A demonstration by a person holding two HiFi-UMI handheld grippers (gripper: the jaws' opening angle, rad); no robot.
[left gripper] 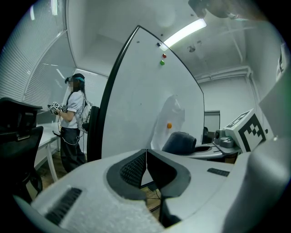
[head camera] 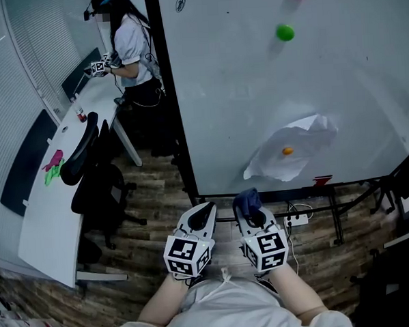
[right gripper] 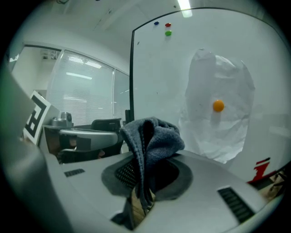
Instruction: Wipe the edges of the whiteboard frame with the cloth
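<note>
Right gripper clamps the cloth, whiteboard at 12 o'clock; left gripper closed, empty.

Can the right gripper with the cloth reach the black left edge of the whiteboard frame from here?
Probably yes. The right gripper, shut on the cloth, faces the whiteboard, and nothing stands between it and the frame's left edge.
</note>
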